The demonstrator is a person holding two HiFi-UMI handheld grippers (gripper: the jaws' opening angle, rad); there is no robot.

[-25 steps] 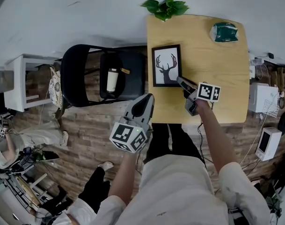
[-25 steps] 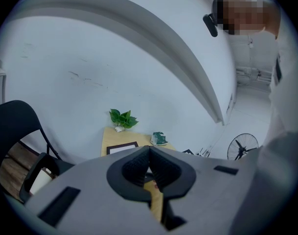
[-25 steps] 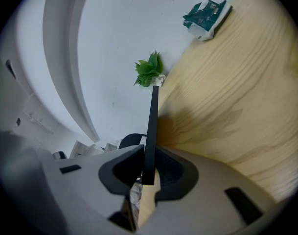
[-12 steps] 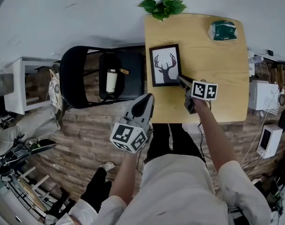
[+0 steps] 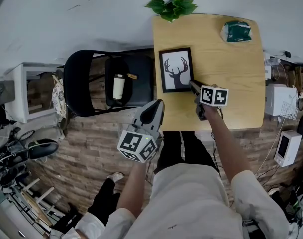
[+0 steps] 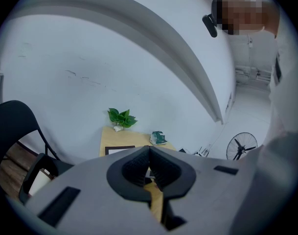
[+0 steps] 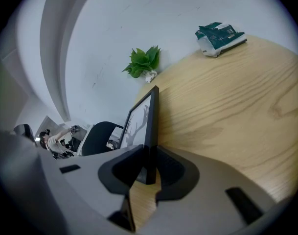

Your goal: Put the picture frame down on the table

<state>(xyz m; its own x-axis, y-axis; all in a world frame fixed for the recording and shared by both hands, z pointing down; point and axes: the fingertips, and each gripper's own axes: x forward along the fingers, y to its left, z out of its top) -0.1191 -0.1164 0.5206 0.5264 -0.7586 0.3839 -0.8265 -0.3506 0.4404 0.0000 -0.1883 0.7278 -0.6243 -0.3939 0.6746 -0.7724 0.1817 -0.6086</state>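
Observation:
A black picture frame [image 5: 176,69] with a deer-antler print is over the left part of the wooden table [image 5: 231,73]. My right gripper [image 5: 192,86] is shut on the frame's near right corner. In the right gripper view the picture frame [image 7: 145,126] stands on edge between the jaws, close above the table [image 7: 227,111]; whether it touches the wood I cannot tell. My left gripper [image 5: 152,109] hangs shut and holds nothing, off the table's near left corner. In the left gripper view the left gripper [image 6: 149,166] points toward the table [image 6: 109,141].
A small green plant [image 5: 173,7] sits at the table's far left edge, and a green packet [image 5: 237,31] lies at the far right. A black chair [image 5: 106,81] with a white bottle [image 5: 119,85] on its seat stands left of the table. White appliances [image 5: 278,103] are at the right.
The right gripper and frame have shifted slightly left and away across the table. The left gripper has stayed put.

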